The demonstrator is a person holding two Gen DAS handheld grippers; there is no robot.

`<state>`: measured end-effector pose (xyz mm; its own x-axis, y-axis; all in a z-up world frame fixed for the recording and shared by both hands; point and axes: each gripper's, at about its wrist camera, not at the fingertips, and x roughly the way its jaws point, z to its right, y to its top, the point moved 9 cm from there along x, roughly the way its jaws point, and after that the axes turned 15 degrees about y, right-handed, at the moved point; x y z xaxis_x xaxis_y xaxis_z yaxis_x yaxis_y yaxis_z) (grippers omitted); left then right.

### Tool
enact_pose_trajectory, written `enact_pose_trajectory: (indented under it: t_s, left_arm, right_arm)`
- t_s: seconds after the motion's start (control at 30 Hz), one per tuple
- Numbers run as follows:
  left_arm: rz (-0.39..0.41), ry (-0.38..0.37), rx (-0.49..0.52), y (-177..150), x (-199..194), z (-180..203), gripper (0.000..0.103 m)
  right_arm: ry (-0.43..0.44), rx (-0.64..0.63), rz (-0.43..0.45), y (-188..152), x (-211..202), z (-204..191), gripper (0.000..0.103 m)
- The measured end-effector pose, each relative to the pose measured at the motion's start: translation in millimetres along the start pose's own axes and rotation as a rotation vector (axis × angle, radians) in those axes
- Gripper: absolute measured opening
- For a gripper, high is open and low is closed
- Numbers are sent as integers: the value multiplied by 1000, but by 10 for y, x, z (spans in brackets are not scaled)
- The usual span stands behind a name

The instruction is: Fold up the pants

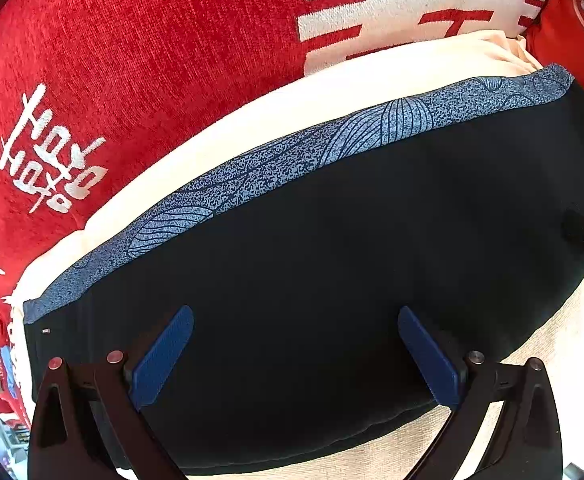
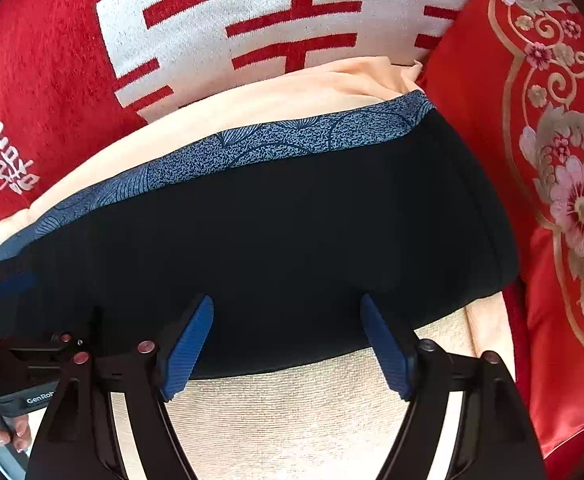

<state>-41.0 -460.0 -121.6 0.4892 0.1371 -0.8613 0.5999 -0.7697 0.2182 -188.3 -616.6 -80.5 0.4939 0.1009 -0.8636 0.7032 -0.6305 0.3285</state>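
We have the pants (image 1: 332, 260) lying folded into a flat dark slab on the cream blanket (image 1: 251, 120), their patterned blue waistband (image 1: 292, 152) toward twelve o'clock, against the red cushion (image 1: 111, 60). Both our tools hang over the near edge: the left gripper (image 1: 296, 356) spread wide with nothing pinched, the right gripper (image 2: 287, 344) likewise parted and empty. We judge the fold set down, so the cloth lies unheld.
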Motion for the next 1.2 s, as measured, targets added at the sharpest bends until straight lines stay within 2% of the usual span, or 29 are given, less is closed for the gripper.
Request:
enact_pose_trajectory:
  t_s: [0.17, 0.37, 0.73, 0.9, 1.0, 1.2]
  left_arm:
    - [2, -9, -3, 5, -12, 2, 103]
    - [-2, -15, -16, -13, -41, 2, 103]
    - [-9, -21, -44, -48, -41, -13, 103]
    - [-18, -24, -51, -39, -9, -51, 103]
    - [-15, -23, -52, -26, -6, -65, 103]
    - [-8, -1, -46, 47, -114, -7, 103]
  right_arm:
    - [42, 25, 14, 4, -26, 38, 79]
    - [33, 10, 21, 5, -17, 19, 79]
    - [90, 61, 48, 63, -47, 55, 79]
    - [161, 164, 105, 83, -151, 131, 79]
    - [157, 221, 131, 80, -245, 249, 79]
    - [205, 410, 207, -47, -480, 644, 79]
